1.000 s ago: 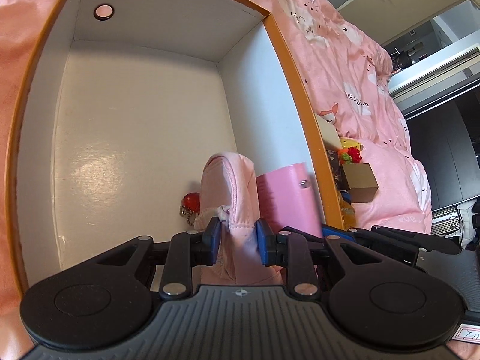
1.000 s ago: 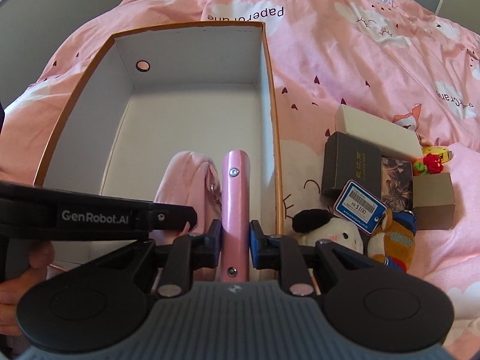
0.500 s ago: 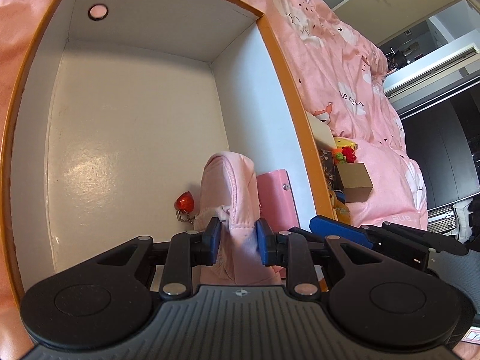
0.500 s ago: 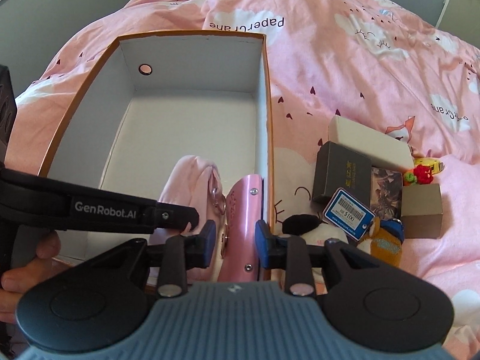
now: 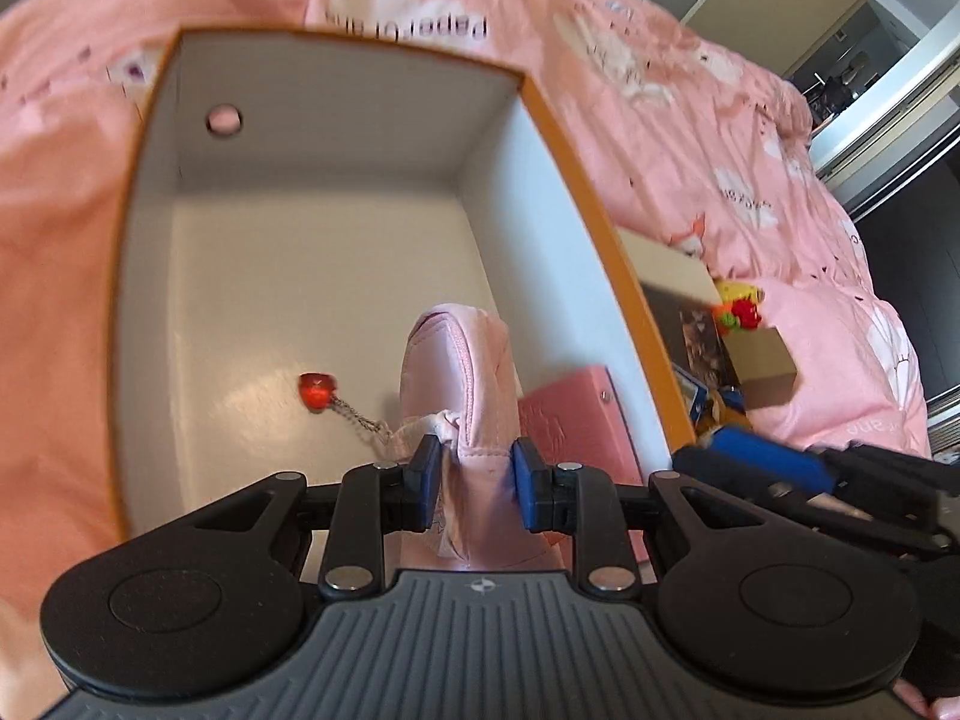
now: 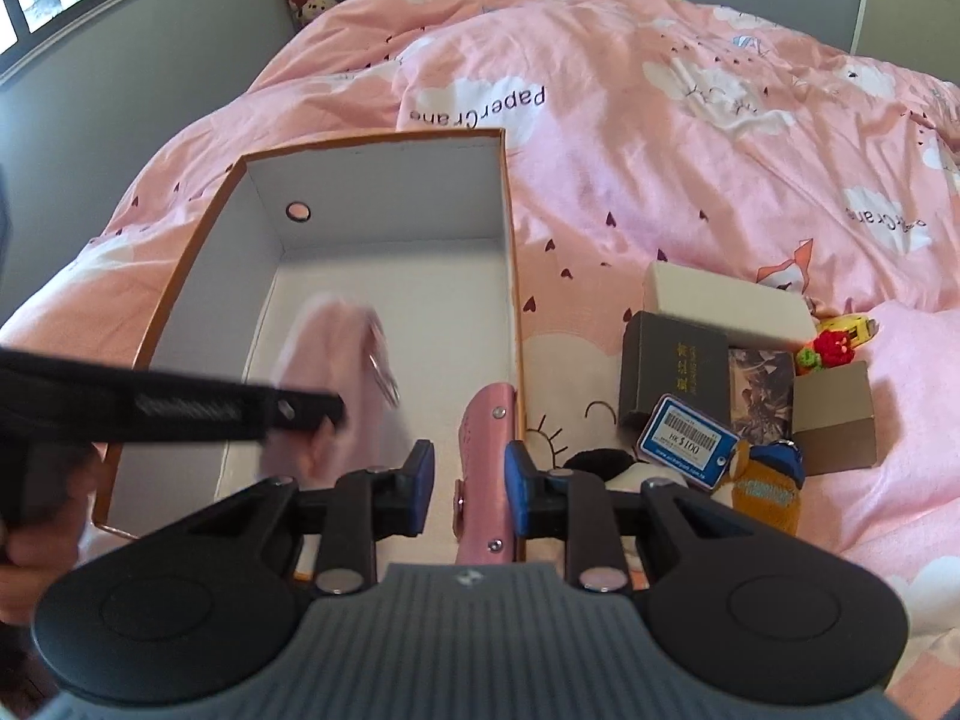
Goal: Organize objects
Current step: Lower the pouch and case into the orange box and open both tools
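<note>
Right wrist view: pink wallet (image 6: 487,468) released in box (image 6: 510,276) by right tool (image 6: 465,480); pouch (image 5: 474,396) clamped by left tool (image 5: 474,474); bed (image 6: 660,150) items unsorted.

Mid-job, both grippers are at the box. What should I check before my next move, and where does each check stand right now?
1. Left gripper grips the pink pouch: ok, the pads pinch it.
2. Pouch is inside the box: ok. Whether it rests on the floor: cannot tell.
3. Red charm is clear of the pads: ok, it sits to their left.
4. Right gripper is clear of the pink case: not ok. Its jaws have just been closing and the case stands between them, with a gap on the left.
5. Case is in the box: ok, it leans on the right wall.
6. Dark box is packed: not ok, it is on the bed.
</note>
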The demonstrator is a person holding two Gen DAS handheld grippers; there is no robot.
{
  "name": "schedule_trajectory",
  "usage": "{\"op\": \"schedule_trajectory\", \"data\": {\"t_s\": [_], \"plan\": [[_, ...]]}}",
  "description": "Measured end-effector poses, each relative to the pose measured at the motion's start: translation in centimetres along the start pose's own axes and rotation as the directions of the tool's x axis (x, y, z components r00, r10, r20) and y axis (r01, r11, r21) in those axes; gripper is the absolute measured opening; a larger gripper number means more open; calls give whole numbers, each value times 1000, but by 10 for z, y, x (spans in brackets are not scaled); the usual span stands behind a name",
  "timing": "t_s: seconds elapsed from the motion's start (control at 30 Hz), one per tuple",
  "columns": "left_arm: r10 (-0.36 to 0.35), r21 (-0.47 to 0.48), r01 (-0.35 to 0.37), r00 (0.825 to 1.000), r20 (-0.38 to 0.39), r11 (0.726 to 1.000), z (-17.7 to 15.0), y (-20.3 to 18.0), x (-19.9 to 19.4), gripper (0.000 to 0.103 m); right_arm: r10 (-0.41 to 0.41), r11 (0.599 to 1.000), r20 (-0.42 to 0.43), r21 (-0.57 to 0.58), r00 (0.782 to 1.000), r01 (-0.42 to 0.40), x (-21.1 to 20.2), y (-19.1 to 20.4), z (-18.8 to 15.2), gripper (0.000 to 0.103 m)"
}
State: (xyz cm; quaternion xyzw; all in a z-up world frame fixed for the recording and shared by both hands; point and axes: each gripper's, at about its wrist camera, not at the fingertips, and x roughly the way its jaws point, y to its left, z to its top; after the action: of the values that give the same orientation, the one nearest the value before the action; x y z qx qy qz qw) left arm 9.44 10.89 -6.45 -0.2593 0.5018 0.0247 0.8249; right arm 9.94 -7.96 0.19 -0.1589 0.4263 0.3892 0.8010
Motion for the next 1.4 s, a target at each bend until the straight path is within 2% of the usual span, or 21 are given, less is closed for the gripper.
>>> {"op": "schedule_trajectory", "data": {"t_s": [0.07, 0.2, 0.37, 0.5, 0.7, 0.83, 1.0, 1.2, 1.27, 1.33, 1.4], "plan": [[-36, -37, 35, 999, -32, 999, -2, 5, 9, 29, -31, 999, 14, 14, 999, 31, -2, -6, -1, 27], [-61, -49, 59, 997, -42, 997, -2, 2, 17, 28, -17, 995, -10, 93, 1000, 18, 4, -22, -4, 27], [-107, -72, 103, 993, -51, 992, -2, -1, 24, 27, 52, 987, -37, 157, 998, -46, 11, -30, -10, 27], [-154, -119, 146, 986, -61, 982, -1, 1, 32, 27, 103, 976, -63, 200, 993, -89, 18, -33, -13, 21], [-149, -131, 140, 987, -64, 982, -2, 1, 40, 26, 127, 967, -76, 233, 989, -106, 22, -37, -17, 20], [-235, -182, 221, 971, -53, 958, -3, 6, 45, 26, 135, 963, -69, 243, 988, -115, 21, -39, -17, 20], [-249, -216, 232, 967, -56, 948, -5, 11, 48, 26, 154, 954, -68, 271, 986, -130, 22, -45, -18, 20], [-188, -145, 179, 981, -45, 973, -4, -2, 41, 35, 163, 952, -76, 274, 984, -137, 23, -45, -20, 21], [-181, -128, 175, 983, -41, 976, -4, -3, 38, 43, 162, 951, -76, 278, 984, -136, 23, -46, -21, 22], [-163, -108, 158, 986, -31, 981, -5, -6, 35, 58, 159, 950, -71, 282, 985, -133, 22, -47, -21, 23], [-137, -81, 135, 991, -15, 988, -5, -10, 30, 60, 156, 949, -61, 285, 986, -132, 19, -49, -21, 23]]}}
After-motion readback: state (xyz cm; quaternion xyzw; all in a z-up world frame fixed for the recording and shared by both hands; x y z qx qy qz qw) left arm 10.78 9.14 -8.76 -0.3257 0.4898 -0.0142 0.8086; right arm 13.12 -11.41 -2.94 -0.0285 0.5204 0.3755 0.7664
